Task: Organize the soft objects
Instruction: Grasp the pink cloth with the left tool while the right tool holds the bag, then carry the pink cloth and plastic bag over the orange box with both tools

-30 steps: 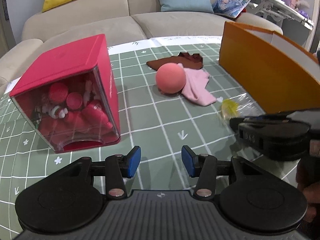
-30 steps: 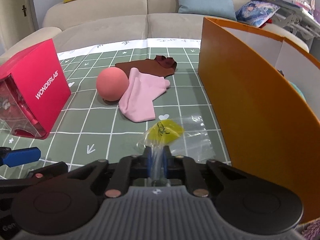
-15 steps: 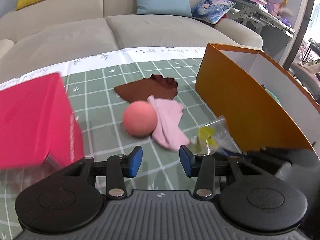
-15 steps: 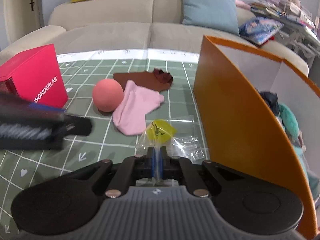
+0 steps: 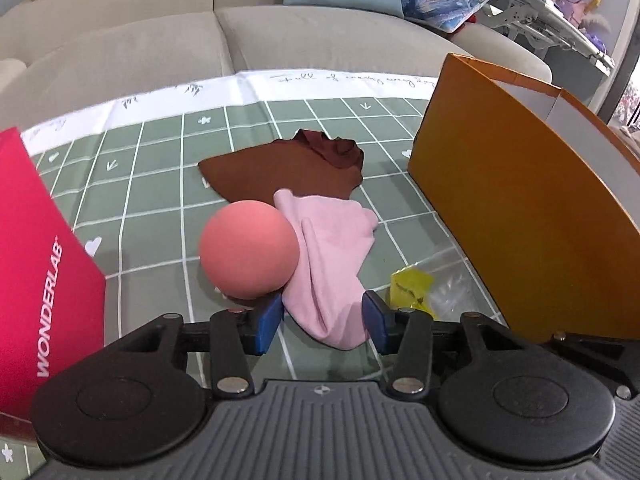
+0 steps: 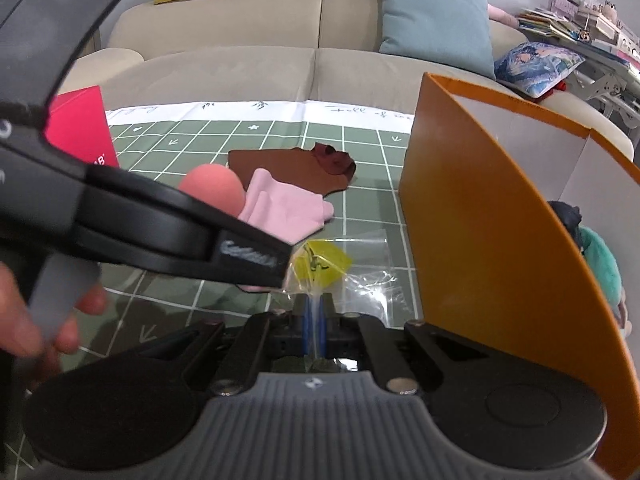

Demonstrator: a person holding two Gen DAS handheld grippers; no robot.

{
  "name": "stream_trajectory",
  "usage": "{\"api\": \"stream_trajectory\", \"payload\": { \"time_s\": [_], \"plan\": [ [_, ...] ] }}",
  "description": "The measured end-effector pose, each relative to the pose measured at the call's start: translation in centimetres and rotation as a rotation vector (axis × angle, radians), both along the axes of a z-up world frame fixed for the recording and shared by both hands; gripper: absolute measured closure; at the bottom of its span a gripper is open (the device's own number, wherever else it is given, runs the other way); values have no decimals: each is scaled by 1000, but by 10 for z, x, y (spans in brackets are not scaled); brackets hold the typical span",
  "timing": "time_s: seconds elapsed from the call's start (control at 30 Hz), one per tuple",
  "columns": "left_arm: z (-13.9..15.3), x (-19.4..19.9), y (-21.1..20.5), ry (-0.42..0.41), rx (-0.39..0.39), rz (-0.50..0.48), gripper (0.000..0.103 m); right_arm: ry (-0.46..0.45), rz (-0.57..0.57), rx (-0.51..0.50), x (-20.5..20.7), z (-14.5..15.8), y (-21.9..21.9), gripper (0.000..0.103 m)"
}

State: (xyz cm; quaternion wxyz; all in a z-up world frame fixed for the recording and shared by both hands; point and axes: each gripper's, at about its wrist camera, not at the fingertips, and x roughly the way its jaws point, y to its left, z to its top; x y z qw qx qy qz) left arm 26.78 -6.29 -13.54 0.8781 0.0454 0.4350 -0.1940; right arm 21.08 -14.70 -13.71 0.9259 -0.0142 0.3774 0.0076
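Left gripper (image 5: 323, 320) spread wide around pink cloth (image 5: 328, 256) just right of coral ball (image 5: 249, 249), right gripper (image 6: 313, 322) pinched on clear plastic bag (image 6: 360, 280), orange box (image 5: 512, 216) right of ball, brown cloth (image 5: 288, 172) behind

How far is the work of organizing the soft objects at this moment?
Done: a teal plush toy already lies inside the orange cardboard box. In hand: the right gripper pinches the clear plastic bag with a yellow item; the open left gripper straddles the pink cloth. Left: the pink foam ball and brown cloth.
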Motion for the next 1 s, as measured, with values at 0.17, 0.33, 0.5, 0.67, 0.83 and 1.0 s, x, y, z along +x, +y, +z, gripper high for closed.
{"api": "stream_trajectory", "payload": {
  "time_s": [0.17,0.33,0.5,0.67,0.83,1.0],
  "plan": [
    [-1,-4,-5,-43,36,-18,98,16,9,4,0,-4,2,101],
    [6,-11,-3,-64,35,-23,100,13,12,2,-2,-3,4,101],
    [25,-27,5,-96,23,-11,100,0,9,22,-5,7,4,102],
    [50,-48,12,-143,31,-12,100,-45,29,21,-15,23,7,102],
    [75,-74,23,-192,21,3,100,-72,63,39,-32,40,8,101],
    [98,-95,35,-224,-2,42,100,-116,93,59,-51,64,7,101]
  ]
}}
